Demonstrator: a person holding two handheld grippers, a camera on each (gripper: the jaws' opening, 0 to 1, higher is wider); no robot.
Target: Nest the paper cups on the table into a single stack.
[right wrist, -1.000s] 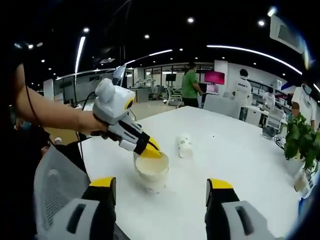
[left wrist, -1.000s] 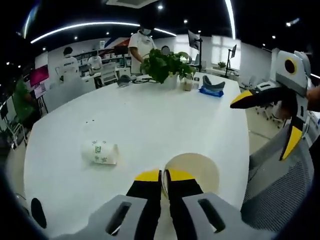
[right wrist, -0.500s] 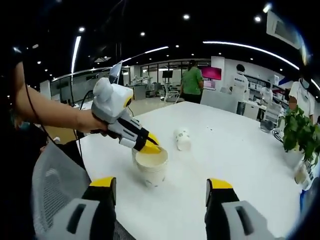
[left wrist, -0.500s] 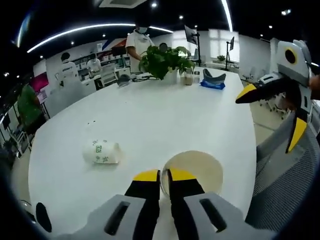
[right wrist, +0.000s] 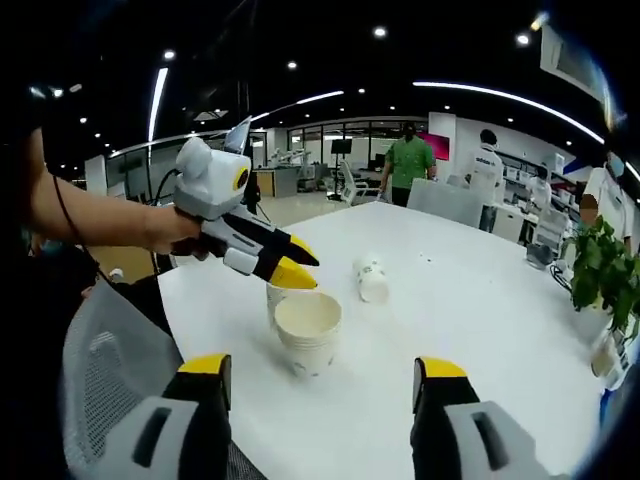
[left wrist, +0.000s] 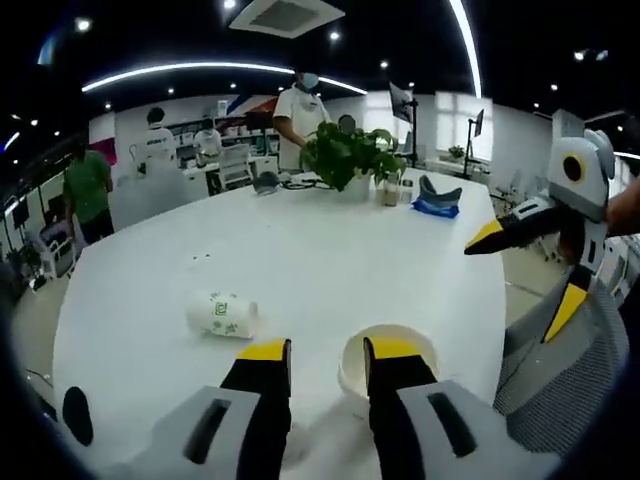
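My left claw [left wrist: 315,352] is spread a little, jaws apart with nothing between them. In the left gripper view its yellow tips sit just in front of the cup stack [left wrist: 388,352], the right tip overlapping the near rim; I cannot tell whether it touches. In the right gripper view the same claw [right wrist: 290,265] hangs just above and behind the stack [right wrist: 307,331], tips clear of the rim.

The stack stands upright on the white bench [right wrist: 470,330], near the edge on my side, mouth up, several rims visible one under another.

A single cup [left wrist: 222,314] lies on its side on the bench, well apart from the stack, to the left of it in the left gripper view. In the right gripper view that cup [right wrist: 372,279] lies beyond the stack, green print on its wall.

My right claw [right wrist: 320,375] is spread wide, empty, held back from the stack near the bench edge. It [left wrist: 520,262] enters the left gripper view from the right, jaws open, off the bench over a mesh chair [left wrist: 560,380].

A plant [left wrist: 350,155] stands at the far end of the bench.
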